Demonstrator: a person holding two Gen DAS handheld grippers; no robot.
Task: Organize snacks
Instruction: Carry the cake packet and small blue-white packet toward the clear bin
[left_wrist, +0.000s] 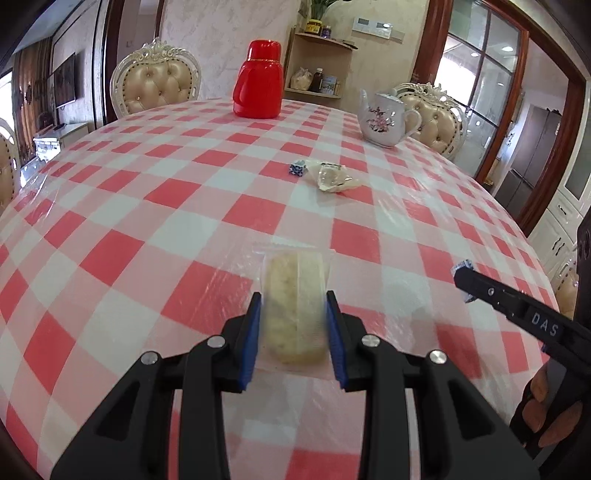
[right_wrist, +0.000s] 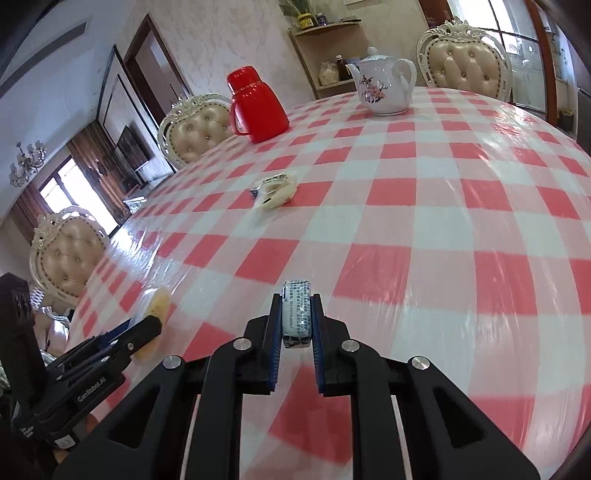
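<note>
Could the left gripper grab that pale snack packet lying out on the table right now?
Probably not: the left gripper is shut on a wrapped cake, though the checked tablecloth before the packet looks clear.

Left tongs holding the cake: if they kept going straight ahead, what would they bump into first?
Probably the checkered table, since the left tongs with the wrapped cake tilt downward. Depth is unclear.

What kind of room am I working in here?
Most likely a home dining room: a table under a red-and-white checked cloth, ornate tufted chairs around it, and a floral teapot and red thermos on top.
</note>
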